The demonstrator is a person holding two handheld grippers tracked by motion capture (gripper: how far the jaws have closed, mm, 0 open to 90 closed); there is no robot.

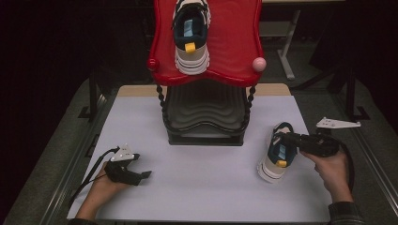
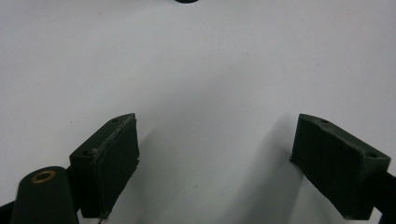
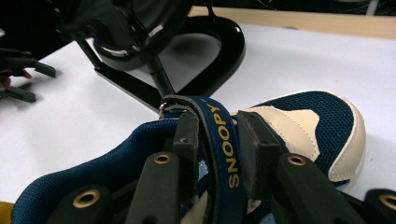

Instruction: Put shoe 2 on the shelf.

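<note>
We had reached the grasping step: our right gripper point(image 1: 283, 138) was at the shoe point(image 1: 274, 157) lying on the table point(image 1: 202, 187) to the right of the rack point(image 1: 206, 70), with its toe turned towards the rack. In the right gripper view the two jaws stood on either side of the shoe's strap point(image 3: 219, 135), the one lettered SNOOPY, and the pads looked pressed against it, so we judged the strap pinched, the jaws narrowed but far from fully shut. Its mate point(image 1: 191, 35) already sat on the rack's red top shelf point(image 1: 234, 42), so we judged that the next move called for lifting this shoe clear of the table, carrying it up over the rack and setting it beside the first, toe away from us, without letting it swing or slip on the strap. The right hand point(image 1: 333, 171) held the gripper roughly level, pointing left across the table at the shoe's opening, forearm coming in from the lower right. Our left gripper point(image 1: 145, 174) rested low on the table at the near left, well apart from the shoe, its jaws wide open with nothing but bare table between them, the left hand point(image 1: 105, 187) lying flat behind it.
</note>
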